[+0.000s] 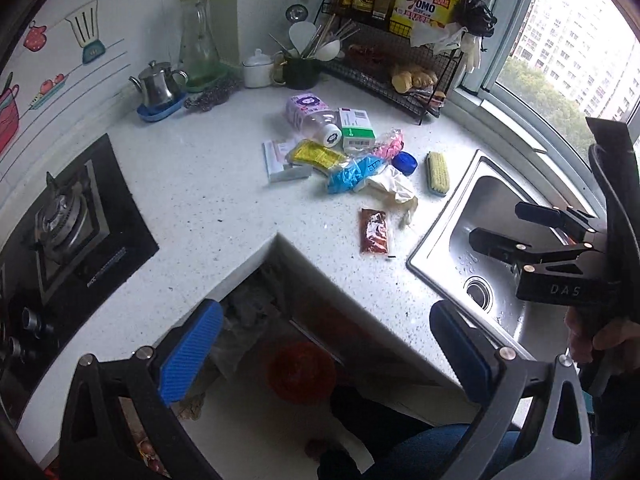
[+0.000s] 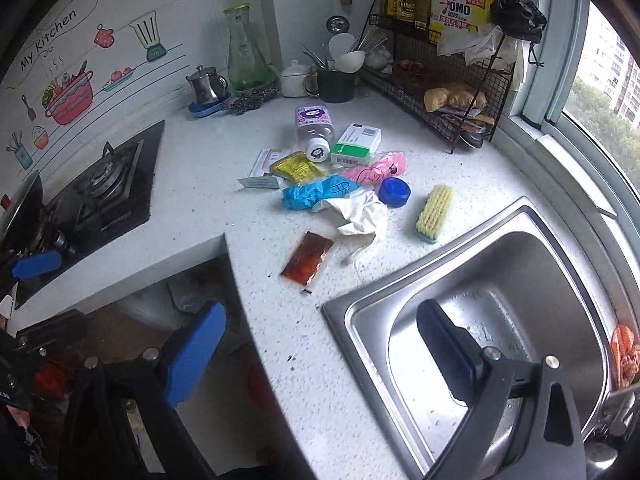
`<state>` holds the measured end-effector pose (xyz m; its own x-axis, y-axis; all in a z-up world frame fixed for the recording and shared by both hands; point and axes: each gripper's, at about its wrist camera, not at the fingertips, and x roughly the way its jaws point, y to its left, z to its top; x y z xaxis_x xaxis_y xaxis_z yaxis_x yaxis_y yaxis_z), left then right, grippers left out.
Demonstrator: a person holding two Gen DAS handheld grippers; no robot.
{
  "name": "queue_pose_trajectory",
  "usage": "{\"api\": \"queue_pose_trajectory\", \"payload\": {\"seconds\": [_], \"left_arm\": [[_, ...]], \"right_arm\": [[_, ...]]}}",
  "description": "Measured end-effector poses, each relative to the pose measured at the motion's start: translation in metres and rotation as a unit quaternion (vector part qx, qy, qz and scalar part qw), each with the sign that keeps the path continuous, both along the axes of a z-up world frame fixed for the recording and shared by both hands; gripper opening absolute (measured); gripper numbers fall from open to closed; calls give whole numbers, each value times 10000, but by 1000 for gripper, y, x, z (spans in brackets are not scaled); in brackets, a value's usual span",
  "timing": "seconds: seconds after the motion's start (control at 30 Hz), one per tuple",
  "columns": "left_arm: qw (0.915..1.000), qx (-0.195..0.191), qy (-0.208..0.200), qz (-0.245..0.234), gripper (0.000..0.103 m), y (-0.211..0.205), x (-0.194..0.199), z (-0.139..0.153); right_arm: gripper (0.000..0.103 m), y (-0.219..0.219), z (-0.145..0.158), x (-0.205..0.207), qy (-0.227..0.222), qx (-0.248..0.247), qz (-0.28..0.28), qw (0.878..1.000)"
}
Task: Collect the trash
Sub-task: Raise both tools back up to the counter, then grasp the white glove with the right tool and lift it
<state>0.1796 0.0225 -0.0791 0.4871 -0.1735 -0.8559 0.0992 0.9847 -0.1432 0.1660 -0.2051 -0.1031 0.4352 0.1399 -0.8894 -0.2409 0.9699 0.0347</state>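
Trash lies on the white counter (image 1: 200,184): a brown sauce packet (image 1: 374,231) (image 2: 307,261), crumpled white paper (image 1: 394,188) (image 2: 360,213), a blue wrapper (image 1: 352,174) (image 2: 316,193), a pink wrapper (image 1: 390,142) (image 2: 374,171), a yellow packet (image 1: 316,155) (image 2: 297,167), a purple bottle (image 1: 310,116) (image 2: 315,130), a green-white box (image 1: 355,129) (image 2: 358,142) and a blue cap (image 1: 405,163) (image 2: 394,192). My left gripper (image 1: 326,354) is open and empty, off the counter's front edge. My right gripper (image 2: 320,352) is open and empty, over the sink's edge; it also shows in the left wrist view (image 1: 496,226).
A steel sink (image 2: 520,280) (image 1: 480,200) is at the right with a scrub brush (image 2: 434,213) (image 1: 438,172) beside it. A gas stove (image 1: 76,220) (image 2: 108,184) is at the left. A wire rack (image 1: 400,64) (image 2: 440,80), a cup of utensils and a kettle stand at the back.
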Motion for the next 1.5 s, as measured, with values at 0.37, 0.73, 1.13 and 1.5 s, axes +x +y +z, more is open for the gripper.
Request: {"api": "queue_pose_trajectory", "payload": {"seconds": [0.37, 0.73, 1.13, 1.5], "left_arm": [[9983, -165, 551, 106, 103, -8, 69, -32], [9946, -136, 983, 318, 103, -12, 119, -70], [9897, -256, 1313, 510, 103, -7, 122, -93], [9926, -364, 1122, 277, 103, -19, 116, -74]], "right_arm": [[96, -12, -46, 82, 556, -112, 215, 9982], [96, -12, -105, 145, 1128, -197, 537, 9920], [40, -3, -133, 158, 1153, -575, 1016, 9865], [4, -22, -81, 122, 1019, 22, 798, 9916]]}}
